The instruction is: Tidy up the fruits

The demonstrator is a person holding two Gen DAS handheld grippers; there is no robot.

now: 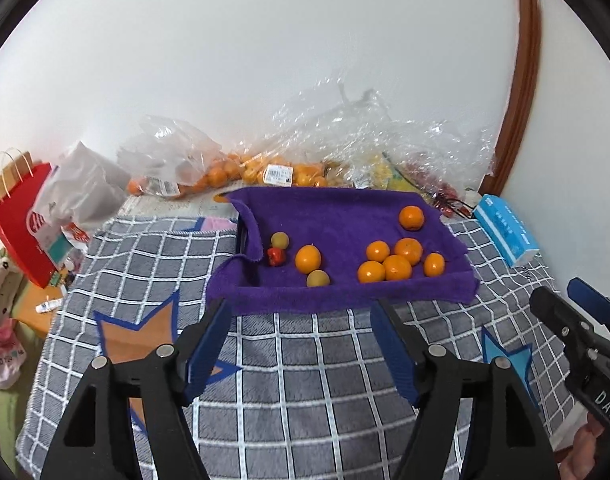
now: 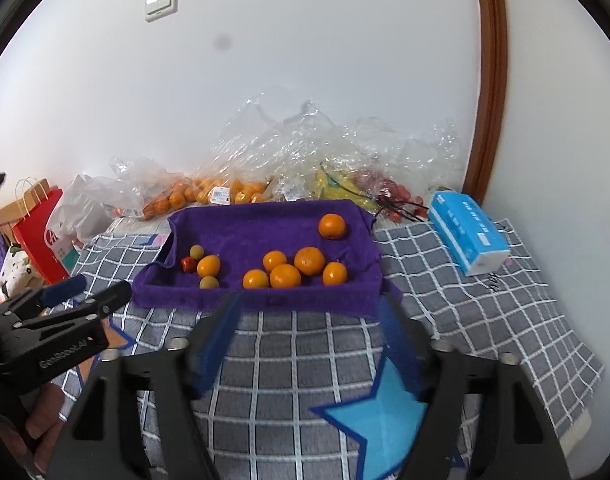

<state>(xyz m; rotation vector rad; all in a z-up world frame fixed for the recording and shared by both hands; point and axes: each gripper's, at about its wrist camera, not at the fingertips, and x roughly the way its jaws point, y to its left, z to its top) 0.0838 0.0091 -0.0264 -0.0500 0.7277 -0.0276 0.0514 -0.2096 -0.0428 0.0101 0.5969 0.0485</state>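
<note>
My left hand-held gripper (image 1: 299,312) hangs spread and empty above the grey checked blanket (image 1: 297,360). Ahead, round orange fruits (image 1: 397,267) lie on the purple towel-lined tray (image 1: 345,216). My right hand-held gripper (image 2: 309,306) is likewise spread, pinching nothing.

Lighting: even, soft daylight; wall (image 2: 305,60) bright, shadows faint. Glare: sparkle on plastic wrap (image 1: 365,128). Quality: strong fisheye bending and black corners in both views; right view blurred on near blue pads (image 2: 219,336), dark smudge on wall.
</note>
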